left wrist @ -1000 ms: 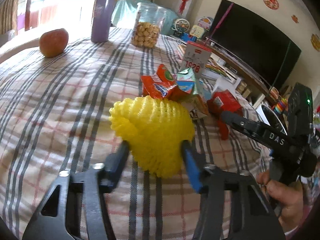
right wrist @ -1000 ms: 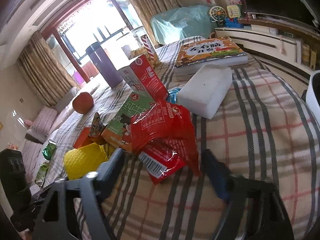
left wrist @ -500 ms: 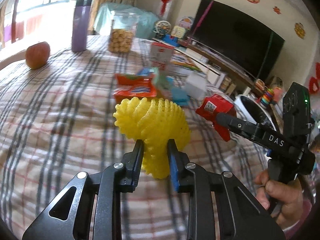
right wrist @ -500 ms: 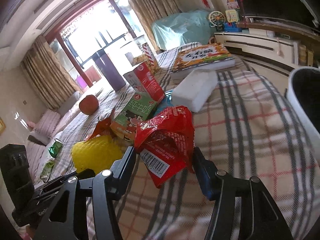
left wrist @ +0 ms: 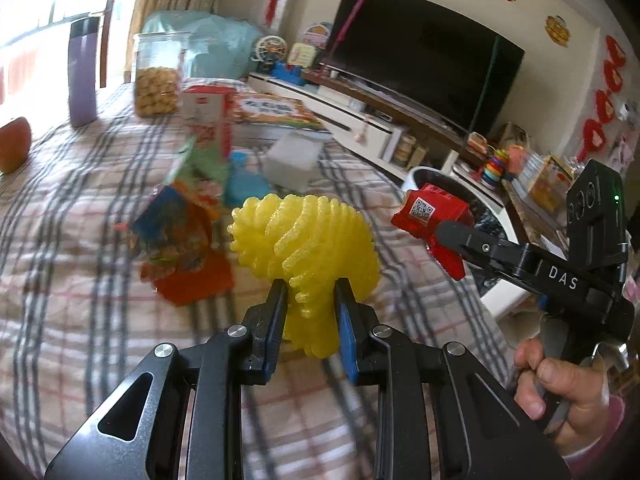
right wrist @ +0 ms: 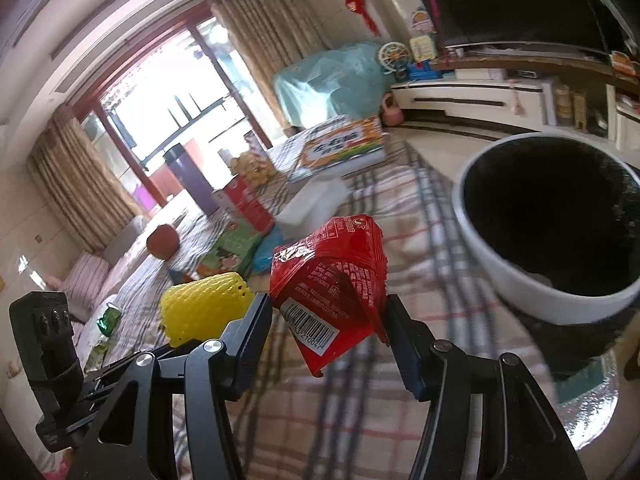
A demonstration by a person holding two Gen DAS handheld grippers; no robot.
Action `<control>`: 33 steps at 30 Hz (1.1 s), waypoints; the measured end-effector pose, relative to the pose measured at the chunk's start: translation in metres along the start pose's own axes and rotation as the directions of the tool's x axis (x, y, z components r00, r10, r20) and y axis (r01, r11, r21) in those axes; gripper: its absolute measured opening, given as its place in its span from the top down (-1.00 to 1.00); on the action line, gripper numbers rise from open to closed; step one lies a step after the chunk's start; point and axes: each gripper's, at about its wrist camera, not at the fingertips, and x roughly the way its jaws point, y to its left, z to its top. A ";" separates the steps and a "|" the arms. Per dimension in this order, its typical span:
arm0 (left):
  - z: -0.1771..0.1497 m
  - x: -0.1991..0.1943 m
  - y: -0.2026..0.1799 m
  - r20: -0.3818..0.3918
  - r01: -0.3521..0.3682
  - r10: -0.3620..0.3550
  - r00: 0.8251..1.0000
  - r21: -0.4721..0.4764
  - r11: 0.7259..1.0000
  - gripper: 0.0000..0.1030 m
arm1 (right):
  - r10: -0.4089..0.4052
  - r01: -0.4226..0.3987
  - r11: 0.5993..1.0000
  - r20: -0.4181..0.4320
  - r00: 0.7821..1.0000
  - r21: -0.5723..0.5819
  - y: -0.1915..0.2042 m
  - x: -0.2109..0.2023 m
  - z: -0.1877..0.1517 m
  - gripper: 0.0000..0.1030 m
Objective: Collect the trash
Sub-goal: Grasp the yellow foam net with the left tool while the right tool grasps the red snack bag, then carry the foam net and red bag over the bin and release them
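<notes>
Trash here means two pieces already lifted clear of the checked cloth, plus a heap left behind.

From the left wrist view, the left tongs (left wrist: pixel 310 314) are pinching a yellow foam fruit net (left wrist: pixel 306 240) by its narrow lower end, so the puffy body stands above the blue pads (left wrist: pixel 277 332) and hangs over the tabletop (left wrist: pixel 80 264) rather than dragging on it. Off to the right, a hand (left wrist: pixel 560 384) grips the other tool, whose tongs carry a red snack wrapper (left wrist: pixel 434 216) out toward a white bin (left wrist: pixel 498 292) with a dark liner beside the tabletop edge. Behind the net lie more scraps: an orange and blue wrapper (left wrist: pixel 180 248), a green carton, a red and white carton (left wrist: pixel 208 120). An apple, a purple flask and a jar of snacks stand farther back, and I would not count those as rubbish.

From the right wrist view, the right tongs (right wrist: pixel 328 332) are squeezing the red snack wrapper (right wrist: pixel 332 280) across its width; the jaws stand fairly wide because the crumpled bag fills them, barcode end hanging down. The white bin (right wrist: pixel 532 292) gapes just to the right, mouth up, so the bag seems held ready for a drop there. The yellow foam fruit net (right wrist: pixel 204 312) shows at the left, close alongside, which suggests both pieces are bound for the same bin. My guess is that the wrapper goes first, since it is nearer the rim.
</notes>
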 end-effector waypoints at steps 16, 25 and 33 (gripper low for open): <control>0.017 0.028 -0.055 -0.018 0.081 -0.080 0.997 0.083 0.993 0.55 | -0.076 0.071 0.995 0.069 0.995 0.075 -0.047 -0.038 0.007 -0.13; 0.027 0.046 -0.084 -0.036 0.118 -0.114 0.993 0.117 0.986 0.56 | -0.129 0.117 0.986 0.104 0.986 0.116 -0.076 -0.056 0.016 -0.13; 0.041 0.062 -0.110 -0.043 0.136 -0.131 0.990 0.155 0.978 0.56 | -0.172 0.156 0.978 0.106 0.979 0.140 -0.102 -0.063 0.025 -0.13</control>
